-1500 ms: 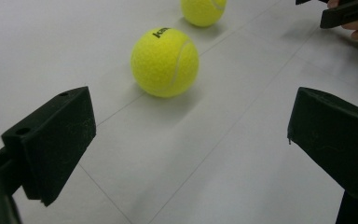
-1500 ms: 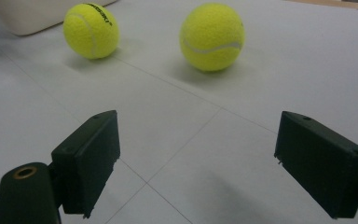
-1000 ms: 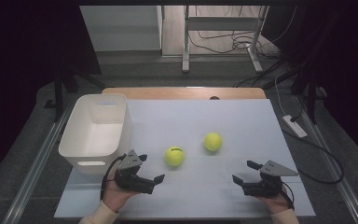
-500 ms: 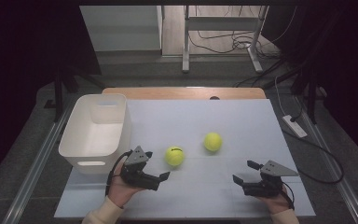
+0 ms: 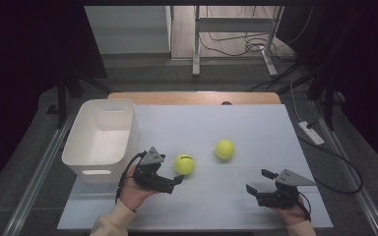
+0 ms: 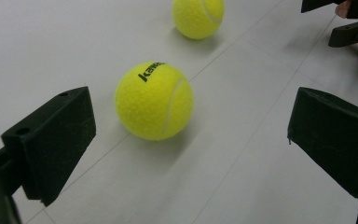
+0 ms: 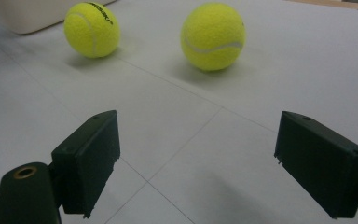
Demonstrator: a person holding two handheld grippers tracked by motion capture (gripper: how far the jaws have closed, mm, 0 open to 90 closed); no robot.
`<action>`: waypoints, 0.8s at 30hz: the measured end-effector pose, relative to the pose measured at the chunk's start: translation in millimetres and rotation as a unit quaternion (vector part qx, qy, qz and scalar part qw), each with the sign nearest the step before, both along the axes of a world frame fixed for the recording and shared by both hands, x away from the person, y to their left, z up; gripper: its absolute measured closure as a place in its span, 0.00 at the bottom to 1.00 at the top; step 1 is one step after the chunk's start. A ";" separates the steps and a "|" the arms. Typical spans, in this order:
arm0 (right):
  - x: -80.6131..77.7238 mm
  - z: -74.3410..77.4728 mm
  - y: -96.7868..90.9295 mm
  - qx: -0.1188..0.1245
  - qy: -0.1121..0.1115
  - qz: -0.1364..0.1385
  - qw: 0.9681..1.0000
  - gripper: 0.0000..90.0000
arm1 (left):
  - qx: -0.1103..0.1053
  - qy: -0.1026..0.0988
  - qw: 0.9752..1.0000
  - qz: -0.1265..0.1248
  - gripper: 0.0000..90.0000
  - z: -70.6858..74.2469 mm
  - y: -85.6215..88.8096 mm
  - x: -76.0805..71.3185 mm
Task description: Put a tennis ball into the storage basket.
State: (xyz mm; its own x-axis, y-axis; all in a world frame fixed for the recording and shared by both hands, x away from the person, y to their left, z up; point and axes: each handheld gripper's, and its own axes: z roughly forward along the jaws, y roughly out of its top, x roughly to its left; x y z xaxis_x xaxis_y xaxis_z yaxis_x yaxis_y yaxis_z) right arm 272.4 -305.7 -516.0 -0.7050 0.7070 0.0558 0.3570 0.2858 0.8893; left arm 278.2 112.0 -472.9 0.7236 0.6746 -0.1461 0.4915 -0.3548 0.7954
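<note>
Nearest the front edge of the tabletop, a smooth, pale grey-white matte sheet crossed by thin seam lines, the right gripper is held low by a hand near the front right corner, its two blocky black jaws spread wide with nothing between them. In the right gripper view those jaws are seen as flat-faced, hard plastic wedges with small screw holes. Toward the front left, the left gripper is held by a hand in a pale sleeve, its matte black jaws likewise parted wide and empty. Just beyond its tips, apart from both jaws, the nearer tennis ball rests on the sheet: a round, fuzzy, yellow-green sphere with a white curved seam and black printed lettering. Farther in, near the middle of the tabletop, a second tennis ball of the same felted texture lies well apart from the first. Along the left edge, a white plastic bin is set, rectangular with rounded corners, smooth glossy walls and a handle slot in its near wall. A strip of bare wood is visible at the far edge.
</note>
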 end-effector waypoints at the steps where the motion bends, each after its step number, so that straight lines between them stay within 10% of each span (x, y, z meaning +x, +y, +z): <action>1: 0.2 0.0 -0.1 0.000 -0.001 0.000 1.000 0.16 | 0.001 0.000 1.000 0.000 0.02 0.8 -0.7 1.2; 24: 0.0 -0.3 -0.4 0.000 0.000 -0.001 1.000 0.16 | 0.028 0.021 0.999 -0.007 0.00 7.8 -21.4 26.8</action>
